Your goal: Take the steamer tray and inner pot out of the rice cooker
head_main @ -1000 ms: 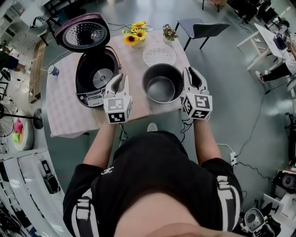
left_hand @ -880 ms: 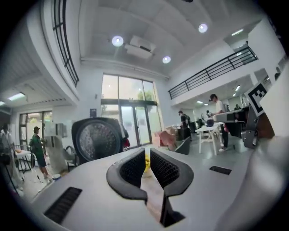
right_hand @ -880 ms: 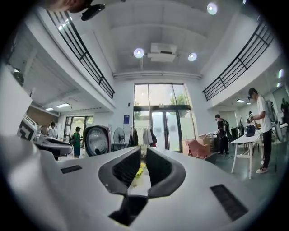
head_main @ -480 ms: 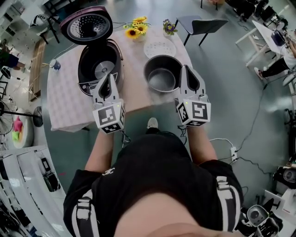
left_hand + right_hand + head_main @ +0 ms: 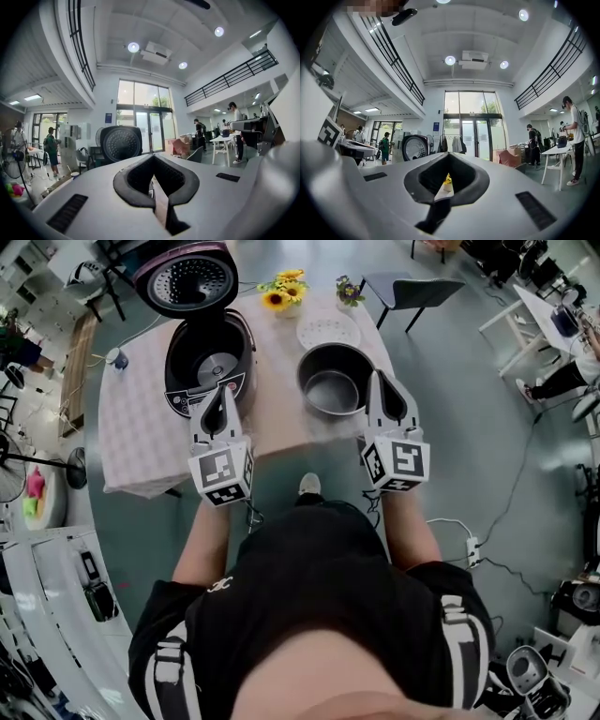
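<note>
The rice cooker [image 5: 208, 360] stands open on the table, its bowl empty and its perforated lid [image 5: 183, 277] tipped back. The metal inner pot [image 5: 333, 381] rests on the tablecloth to its right. Behind the pot lies the white steamer tray [image 5: 328, 332]. My left gripper [image 5: 223, 395] hovers shut and empty at the cooker's front edge. Just right of the pot, my right gripper [image 5: 378, 382] is also shut with nothing held. The left gripper view shows closed jaws [image 5: 153, 158] pointing at the lid [image 5: 121, 143]. Closed jaws [image 5: 447, 158] also show in the right gripper view.
Two small pots of flowers [image 5: 286, 289] stand at the table's far edge, and a blue cup [image 5: 116, 358] at its left. A dark chair [image 5: 412, 289] sits beyond the table. The table's near edge [image 5: 281, 451] runs under both grippers. People stand in the hall behind.
Both grippers have drawn back from beside the inner pot toward the person and risen a little. The pot stays on the table.
</note>
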